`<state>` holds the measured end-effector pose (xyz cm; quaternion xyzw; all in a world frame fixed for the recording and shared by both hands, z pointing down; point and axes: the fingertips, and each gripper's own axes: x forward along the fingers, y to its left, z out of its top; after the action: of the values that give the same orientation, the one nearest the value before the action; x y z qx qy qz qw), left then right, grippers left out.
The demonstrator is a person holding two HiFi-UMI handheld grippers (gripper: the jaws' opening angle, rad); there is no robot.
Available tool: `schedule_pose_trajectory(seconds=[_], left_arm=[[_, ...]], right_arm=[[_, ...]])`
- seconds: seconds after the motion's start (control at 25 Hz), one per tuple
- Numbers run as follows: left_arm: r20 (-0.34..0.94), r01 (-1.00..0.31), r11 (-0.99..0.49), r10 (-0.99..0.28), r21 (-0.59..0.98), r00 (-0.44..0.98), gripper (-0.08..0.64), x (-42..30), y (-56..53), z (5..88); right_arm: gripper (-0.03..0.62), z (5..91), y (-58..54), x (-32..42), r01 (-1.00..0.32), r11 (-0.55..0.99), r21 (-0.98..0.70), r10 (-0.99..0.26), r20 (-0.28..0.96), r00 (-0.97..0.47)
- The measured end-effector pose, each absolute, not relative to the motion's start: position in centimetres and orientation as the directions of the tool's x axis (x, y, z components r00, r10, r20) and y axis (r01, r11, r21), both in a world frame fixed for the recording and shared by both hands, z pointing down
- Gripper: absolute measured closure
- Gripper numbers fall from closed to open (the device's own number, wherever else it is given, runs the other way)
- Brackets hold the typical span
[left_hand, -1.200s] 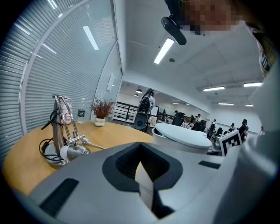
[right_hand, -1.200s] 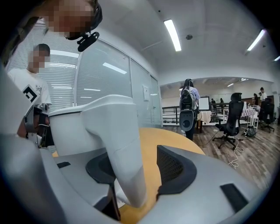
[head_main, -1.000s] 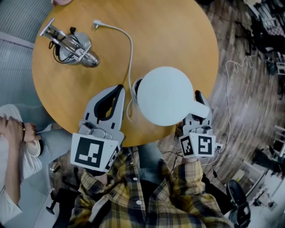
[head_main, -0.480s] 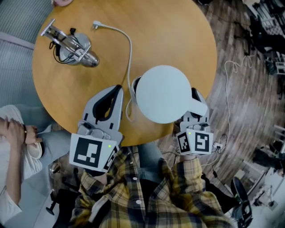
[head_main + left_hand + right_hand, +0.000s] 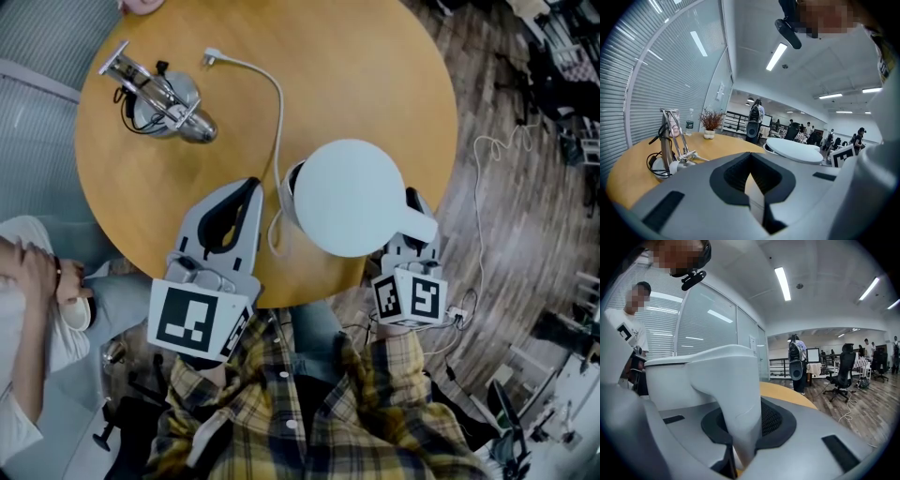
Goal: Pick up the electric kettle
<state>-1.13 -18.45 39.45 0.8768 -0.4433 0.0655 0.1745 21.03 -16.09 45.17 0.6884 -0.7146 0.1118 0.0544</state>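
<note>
The white electric kettle [image 5: 349,197] with its round lid stands on the round wooden table [image 5: 375,75] near the front edge; it also shows in the right gripper view [image 5: 689,380] and the left gripper view [image 5: 794,150]. Its handle [image 5: 419,228] points to the lower right. My right gripper [image 5: 411,214] is shut on the handle [image 5: 740,399], whose white bar fills the space between the jaws. My left gripper [image 5: 246,192] rests over the table just left of the kettle, shut, with nothing in it [image 5: 752,173].
A white cord [image 5: 277,112] runs from the kettle's base to a loose plug [image 5: 211,53] at the back. A metal stand with cables [image 5: 159,94] sits at the table's far left. A person sits at the left [image 5: 28,291]. Cables lie on the floor to the right [image 5: 483,187].
The head view has shifted a little. The right gripper's marker cube sits slightly closer to the kettle. Kettle and left gripper keep their places.
</note>
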Motion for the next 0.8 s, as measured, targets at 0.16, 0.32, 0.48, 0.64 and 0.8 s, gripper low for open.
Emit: schedule_pose_trajectory(seconds=[0.16,0.32,0.48,0.64,0.8], left_arm=[[0.264,-0.804,-0.540,-0.761,0.247,0.592,0.557,-1.4,-18.5,39.0],[0.256,-0.808,-0.540,-0.767,0.235,0.588,0.557,-1.5,-18.7,38.3],[0.244,-0.808,-0.541,-0.772,0.232,0.587,0.557,-1.4,-18.8,37.3],[0.237,-0.810,-0.535,-0.777,0.239,0.583,0.557,-1.7,-18.9,36.6],[0.221,-0.809,-0.540,-0.781,0.230,0.584,0.557,-1.7,-19.2,35.7]], right_arm=[[0.514,45.0,-16.4,21.2,-0.996,0.021,-0.083,-0.974,0.224,-0.039],[0.514,44.2,-16.9,21.1,-0.998,0.035,-0.059,-0.975,0.218,-0.047],[0.514,43.0,-17.2,20.9,-0.998,0.060,-0.030,-0.976,0.208,-0.065],[0.514,41.9,-17.4,20.7,-0.997,0.077,-0.031,-0.976,0.200,-0.082],[0.514,40.5,-17.5,20.8,-0.995,0.093,-0.039,-0.976,0.192,-0.099]])
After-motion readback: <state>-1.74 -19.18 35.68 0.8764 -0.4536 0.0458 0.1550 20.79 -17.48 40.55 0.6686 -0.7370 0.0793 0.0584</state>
